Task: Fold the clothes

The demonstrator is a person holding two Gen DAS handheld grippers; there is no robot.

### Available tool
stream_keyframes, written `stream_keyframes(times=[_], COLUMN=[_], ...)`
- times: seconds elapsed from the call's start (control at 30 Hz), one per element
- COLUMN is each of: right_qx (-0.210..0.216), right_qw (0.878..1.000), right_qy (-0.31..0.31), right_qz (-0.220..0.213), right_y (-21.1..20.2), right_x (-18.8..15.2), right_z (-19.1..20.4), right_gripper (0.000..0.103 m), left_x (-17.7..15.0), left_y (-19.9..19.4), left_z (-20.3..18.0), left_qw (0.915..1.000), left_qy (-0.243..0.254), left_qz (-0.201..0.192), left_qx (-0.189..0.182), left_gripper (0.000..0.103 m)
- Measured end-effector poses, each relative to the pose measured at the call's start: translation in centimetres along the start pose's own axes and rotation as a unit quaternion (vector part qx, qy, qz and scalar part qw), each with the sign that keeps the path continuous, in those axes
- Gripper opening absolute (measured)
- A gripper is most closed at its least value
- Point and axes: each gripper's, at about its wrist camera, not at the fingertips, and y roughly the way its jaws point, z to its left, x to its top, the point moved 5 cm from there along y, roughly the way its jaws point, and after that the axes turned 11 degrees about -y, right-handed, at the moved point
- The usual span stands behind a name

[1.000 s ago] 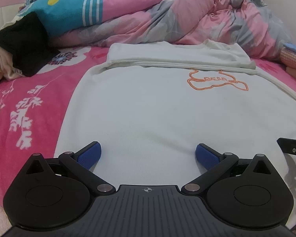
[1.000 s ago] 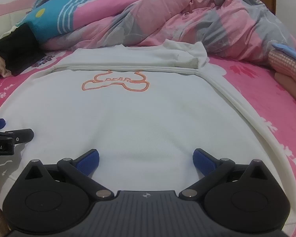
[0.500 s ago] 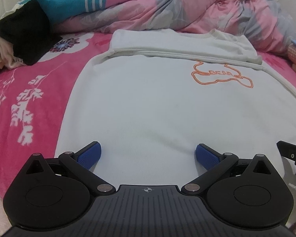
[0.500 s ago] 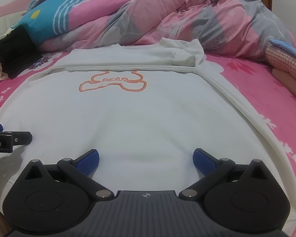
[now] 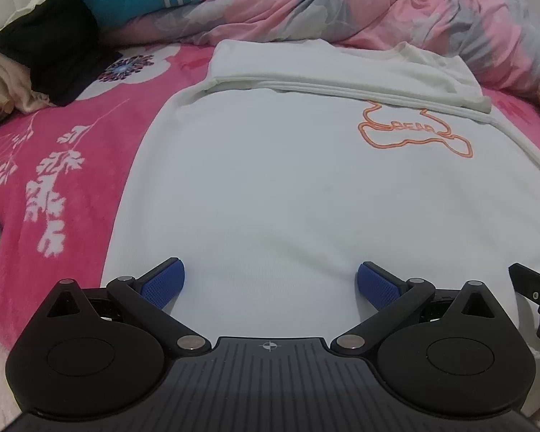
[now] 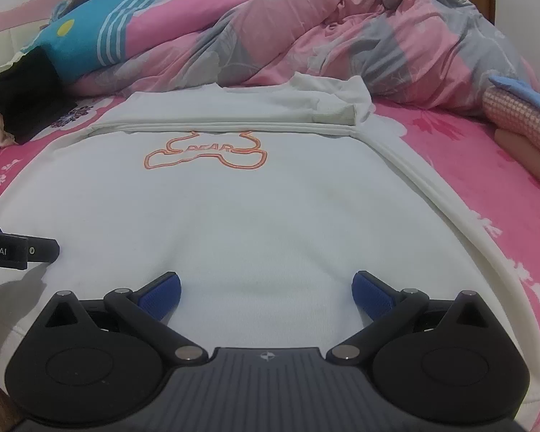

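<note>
A white sweatshirt (image 5: 270, 180) (image 6: 252, 216) with an orange outlined bear logo (image 5: 414, 133) (image 6: 205, 153) lies flat on the pink bed, its sleeves folded across the far end. My left gripper (image 5: 270, 280) is open, low over the garment's near hem on its left half. My right gripper (image 6: 266, 291) is open too, over the near hem on the right half. Nothing sits between either pair of blue fingertips. Each gripper shows at the edge of the other's view.
A rumpled pink and grey quilt (image 6: 342, 36) and a blue striped cushion (image 6: 90, 43) are heaped behind the sweatshirt. Black and cream clothing (image 5: 54, 50) lies at the far left. Pink checked cloth (image 6: 518, 118) lies at the right. Pink floral sheet (image 5: 54, 165) flanks the garment.
Both grippers have tipped downward and edged closer to the sweatshirt's near hem. Their jaws stay as wide as before, and the garment has not shifted.
</note>
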Motion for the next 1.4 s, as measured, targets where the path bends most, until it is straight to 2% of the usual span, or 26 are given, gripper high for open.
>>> stream_keyframes(times=[0.27,0.37,0.53,0.87,1.4], right_qx=[-0.004,-0.016,-0.009,-0.012,-0.015], right_qw=[1.000,1.000,0.999,0.999,0.998], right_qy=[-0.002,-0.005,-0.011,-0.016,-0.017], right_qz=[-0.006,-0.021,-0.046,-0.046,-0.059], right_y=[-0.2,-1.1,-2.4,-1.8,-1.6], right_x=[0.2,0.3,-0.2,-1.9,-2.4], right_z=[-0.2,0.0,0.5,1.2,1.4], right_gripper=[0.103,0.103,0.103,0.103,0.103], left_x=[0.1,0.1,0.1,0.1,-0.1], left_y=[0.0,0.0,0.1,0.1,0.0], left_z=[-0.1,-0.1,-0.1,-0.2,-0.1], left_qw=[1.0000,1.0000,1.0000,0.9999,0.9999], left_qy=[-0.002,-0.003,-0.003,-0.002,0.007], left_qz=[0.004,0.005,0.006,0.007,-0.010], left_qx=[0.005,0.006,0.007,0.011,0.006], left_gripper=[0.103,0.103,0.103,0.103,0.103])
